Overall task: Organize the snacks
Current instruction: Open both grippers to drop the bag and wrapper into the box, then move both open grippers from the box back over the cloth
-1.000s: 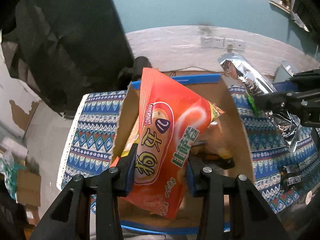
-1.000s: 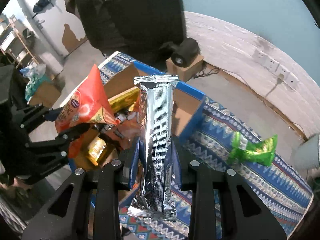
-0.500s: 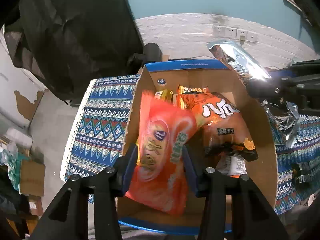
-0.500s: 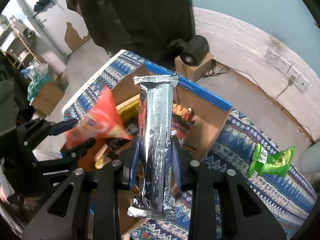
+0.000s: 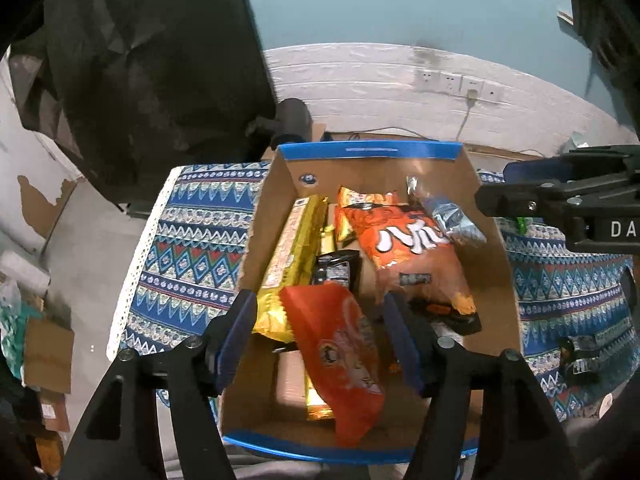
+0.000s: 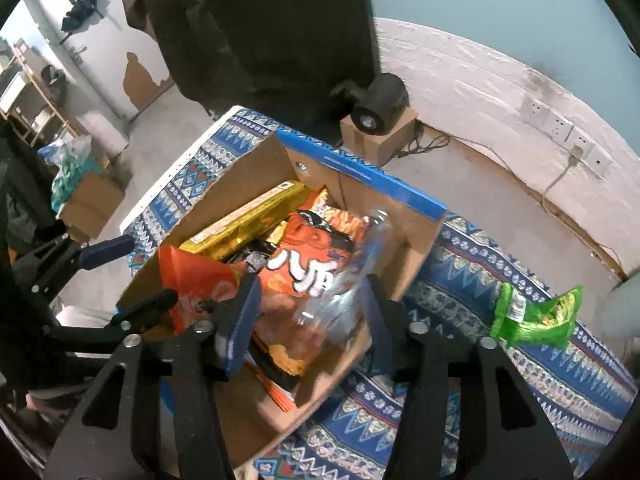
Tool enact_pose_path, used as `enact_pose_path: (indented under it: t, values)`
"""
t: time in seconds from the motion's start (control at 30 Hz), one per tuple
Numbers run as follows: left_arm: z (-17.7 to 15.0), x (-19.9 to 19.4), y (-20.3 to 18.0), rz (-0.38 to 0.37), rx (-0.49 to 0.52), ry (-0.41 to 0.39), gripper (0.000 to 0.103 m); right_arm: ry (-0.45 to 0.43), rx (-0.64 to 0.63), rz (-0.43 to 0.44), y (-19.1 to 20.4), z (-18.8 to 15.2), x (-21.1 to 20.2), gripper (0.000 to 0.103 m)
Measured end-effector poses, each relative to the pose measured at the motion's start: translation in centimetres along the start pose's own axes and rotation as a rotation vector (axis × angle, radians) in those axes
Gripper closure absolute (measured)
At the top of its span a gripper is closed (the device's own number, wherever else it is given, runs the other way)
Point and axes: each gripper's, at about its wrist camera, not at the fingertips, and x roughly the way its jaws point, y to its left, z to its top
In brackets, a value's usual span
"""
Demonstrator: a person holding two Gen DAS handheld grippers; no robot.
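Your left gripper and right gripper had let go, fingers spreading: the red bag and silver packet now lay in the cardboard box on the patterned counter; a green packet lay beside it.

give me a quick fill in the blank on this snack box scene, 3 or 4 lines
1. The snacks lie inside an open ____ box with blue edges.
2. The one snack outside the box, on the patterned cloth, is a ____ packet.
3. The long pack along the box's wall is ____ in colour.
4. The orange bag between the left gripper's fingers is not pressed by them; the jaws are ____.

Missing words: cardboard; green; gold; opening
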Motion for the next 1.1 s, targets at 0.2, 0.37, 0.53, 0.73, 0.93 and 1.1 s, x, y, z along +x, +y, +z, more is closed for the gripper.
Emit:
enact_pose_path:
  t: [0.2,0.37,0.53,0.73,0.93,1.1]
  values:
    - [-0.3,-0.7,-1.7,-0.022,0.033,-0.006,0.027,-0.005,-0.017,-0.019,-1.2,-1.5,-1.8,0.035]
    - [-0.5,-1.3,-3.6,-0.067,0.069,-0.014,0.022,-0.004,-0.044,-0.042,-2.1,-3.1,-3.4,0.027]
    - [-0.7,-1.8,-5.9,-0.101,0.122,-0.018,0.022,-0.005,-0.052,-0.054,-3.5,-5.1,-5.1,0.025]
    - [-0.9,-2.7,-9.0,-0.121,0.199,-0.035,0.016,0.003,-0.052,-0.068,-5.8,-7.9,-6.8,0.025]
    - [-1.3,-3.0,-12.1,-0.156,0.269,-0.034,0.016,0.052,-0.044,-0.062,-8.0,-11.5,-7.4,0.025]
    - [-2.3,-2.7,-14.8,-0.173,0.327,-0.010,0.015,0.111,-0.055,-0.066,-9.7,-14.6,-7.3,0.024]
